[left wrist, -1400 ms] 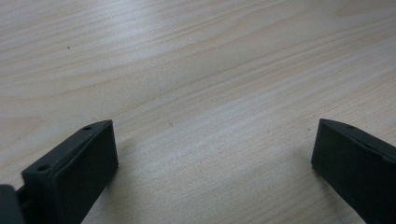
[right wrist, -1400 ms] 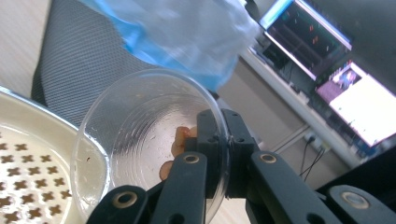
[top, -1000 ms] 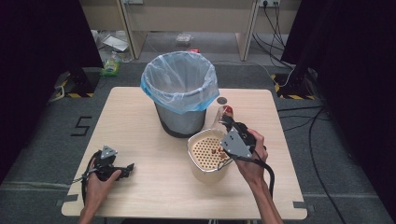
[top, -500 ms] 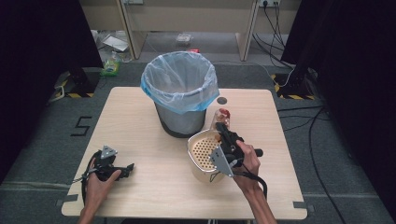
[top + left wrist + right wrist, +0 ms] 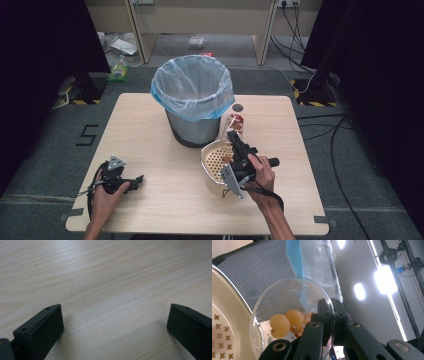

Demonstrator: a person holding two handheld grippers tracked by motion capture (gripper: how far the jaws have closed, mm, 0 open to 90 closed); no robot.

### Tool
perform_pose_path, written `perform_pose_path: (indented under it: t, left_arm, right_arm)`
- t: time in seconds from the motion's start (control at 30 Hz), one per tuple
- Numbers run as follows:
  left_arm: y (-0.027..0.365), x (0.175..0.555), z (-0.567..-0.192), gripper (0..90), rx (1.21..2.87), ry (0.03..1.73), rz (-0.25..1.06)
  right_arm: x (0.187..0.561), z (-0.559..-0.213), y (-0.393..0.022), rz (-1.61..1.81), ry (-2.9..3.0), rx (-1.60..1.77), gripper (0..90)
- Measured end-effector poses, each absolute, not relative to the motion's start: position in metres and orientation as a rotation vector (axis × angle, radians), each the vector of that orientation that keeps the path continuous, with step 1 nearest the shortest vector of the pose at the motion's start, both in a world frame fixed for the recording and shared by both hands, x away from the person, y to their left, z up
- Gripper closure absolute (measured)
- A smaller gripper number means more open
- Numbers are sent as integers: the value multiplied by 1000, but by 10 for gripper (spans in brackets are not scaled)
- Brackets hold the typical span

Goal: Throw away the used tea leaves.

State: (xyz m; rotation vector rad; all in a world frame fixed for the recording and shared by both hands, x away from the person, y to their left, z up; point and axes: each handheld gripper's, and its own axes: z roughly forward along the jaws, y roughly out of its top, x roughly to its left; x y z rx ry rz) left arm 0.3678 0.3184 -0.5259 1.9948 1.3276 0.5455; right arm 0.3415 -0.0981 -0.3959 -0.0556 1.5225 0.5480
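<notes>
A clear plastic jar [image 5: 235, 123] with a red label lies tilted at the far rim of a cream perforated colander [image 5: 212, 162], right of the table's middle. My right gripper [image 5: 234, 137] is shut on the jar's rim. In the right gripper view the jar [image 5: 287, 293] holds a few round orange balls [image 5: 286, 320], my right gripper [image 5: 330, 311] clamps its wall, and the colander [image 5: 224, 327] is at the left. My left gripper [image 5: 134, 181] rests on the table at the front left, open, and in its own view the left gripper [image 5: 115, 325] has bare wood between its jaws.
A grey mesh bin [image 5: 192, 125] with a blue-edged clear liner [image 5: 192, 85] stands behind the colander at the table's middle back. A small dark round lid [image 5: 238, 107] lies to the right of the bin. Cables and clutter lie on the floor beyond the table.
My right hand has rolled and come down toward the colander, tipping the jar over its far rim. The left gripper has stayed put.
</notes>
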Motion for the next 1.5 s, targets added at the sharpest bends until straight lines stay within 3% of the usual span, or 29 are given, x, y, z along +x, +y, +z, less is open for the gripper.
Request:
perform_pose_path:
  t: [1.5]
  left_arm:
    - [318,367,-526,0,1996,1328,546]
  right_arm:
    - [342,-396,-91,470,1409,-154,883]
